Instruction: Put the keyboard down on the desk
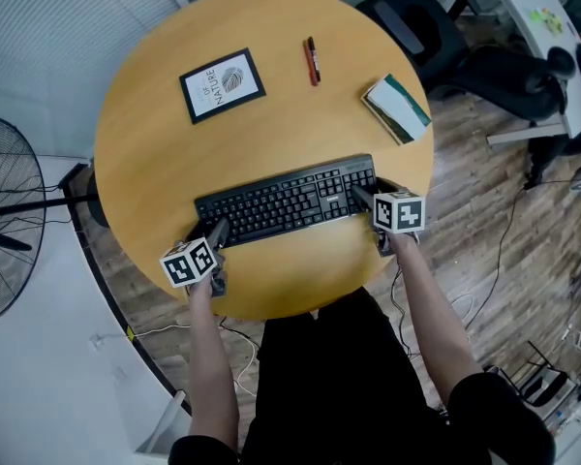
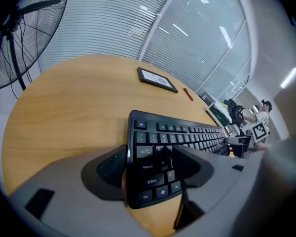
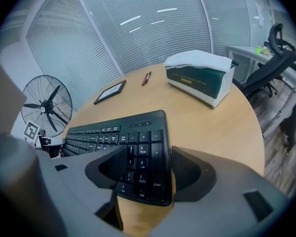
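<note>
Two grippers: each is closed on one end of the black keyboard [image 1: 286, 201], which spans the space between them.
Left gripper [image 2: 148, 164]: its jaws grip the Ctrl and Caps Lock end, one jaw against the end edge and the other on the keys just inside it.
Right gripper [image 3: 148, 169]: its jaws grip the number-pad end, one jaw on the digit keys and the other against the outer edge by Enter.
Keyboard position: over the part of the round wooden desk [image 1: 271, 124] nearest the grippers; I cannot tell whether its underside touches the wood.
Framed picture [image 1: 222, 84]: ahead of the left gripper, well beyond the keyboard, lying flat.
Pen [image 1: 313, 61]: ahead of both grippers, to the right of the framed picture and apart from it.
Green-and-white box [image 3: 200, 76]: ahead of the right gripper, beyond the keyboard, near the desk rim.
Fan [image 2: 24, 28]: to the left of the left gripper, standing off the desk.
Office chair [image 1: 416, 22]: past the box, off the desk.
</note>
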`<state>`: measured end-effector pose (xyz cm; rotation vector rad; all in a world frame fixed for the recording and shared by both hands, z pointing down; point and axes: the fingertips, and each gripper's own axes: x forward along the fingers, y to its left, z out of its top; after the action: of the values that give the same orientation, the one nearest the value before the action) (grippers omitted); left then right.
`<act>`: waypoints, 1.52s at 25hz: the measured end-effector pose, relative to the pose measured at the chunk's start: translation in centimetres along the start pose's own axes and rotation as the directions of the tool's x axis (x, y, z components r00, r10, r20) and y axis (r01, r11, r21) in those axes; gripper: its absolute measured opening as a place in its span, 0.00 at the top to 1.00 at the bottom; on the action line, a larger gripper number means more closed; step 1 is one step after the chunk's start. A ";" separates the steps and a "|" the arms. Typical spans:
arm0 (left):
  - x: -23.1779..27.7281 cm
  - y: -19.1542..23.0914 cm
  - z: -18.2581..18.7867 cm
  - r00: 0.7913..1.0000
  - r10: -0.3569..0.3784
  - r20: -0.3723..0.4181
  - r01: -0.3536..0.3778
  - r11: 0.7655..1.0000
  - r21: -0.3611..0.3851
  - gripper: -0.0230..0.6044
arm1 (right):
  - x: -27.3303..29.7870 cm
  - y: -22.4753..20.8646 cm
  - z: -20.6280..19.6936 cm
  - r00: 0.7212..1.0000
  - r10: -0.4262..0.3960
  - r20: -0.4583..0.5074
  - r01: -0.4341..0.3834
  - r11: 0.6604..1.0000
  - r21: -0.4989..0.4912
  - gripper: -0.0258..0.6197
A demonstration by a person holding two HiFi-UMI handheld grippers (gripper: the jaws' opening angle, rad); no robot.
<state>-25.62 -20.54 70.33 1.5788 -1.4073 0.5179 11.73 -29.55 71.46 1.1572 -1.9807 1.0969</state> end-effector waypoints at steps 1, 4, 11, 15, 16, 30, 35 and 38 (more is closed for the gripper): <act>-0.2 0.0 0.1 1.000 0.007 0.003 -0.007 1.000 0.015 0.52 | 0.0 0.0 0.0 1.000 -0.006 -0.004 0.006 1.000 -0.003 0.51; -0.6 0.0 0.2 1.000 0.008 0.011 -0.008 0.999 0.046 0.52 | -0.2 0.0 0.0 0.999 -0.035 0.000 0.035 0.999 -0.012 0.51; -2.0 -0.7 0.5 0.999 -0.022 0.049 0.018 0.997 0.080 0.53 | -1.9 1.0 0.0 0.995 -0.083 0.052 0.084 0.996 -0.017 0.56; -3.4 -2.0 0.6 0.995 -0.062 0.076 0.052 0.991 0.125 0.53 | -3.4 2.9 0.1 0.993 -0.077 0.091 0.080 0.996 -0.034 0.58; -3.7 -2.4 0.5 0.994 -0.076 0.081 0.065 0.988 0.138 0.53 | -3.8 3.5 0.1 0.992 -0.073 0.103 0.077 0.996 -0.036 0.58; -8.8 -8.5 -0.3 0.955 -0.265 0.137 0.221 0.937 0.272 0.58 | -7.8 13.9 -2.9 0.980 -0.014 0.198 0.057 0.976 -0.212 0.70; -10.8 -10.8 -0.5 0.938 -0.305 0.161 0.243 0.917 0.317 0.61 | -9.6 17.7 -3.7 0.972 0.036 0.232 0.035 0.956 -0.293 0.73; -12.0 -12.7 -0.1 0.926 -0.321 0.198 0.240 0.907 0.345 0.64 | -10.6 19.0 -3.7 0.967 0.076 0.244 0.008 0.946 -0.324 0.74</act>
<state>-16.83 -15.07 56.24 2.1331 -1.2882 0.3898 -0.16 -16.70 58.02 1.1307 -2.2804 0.6267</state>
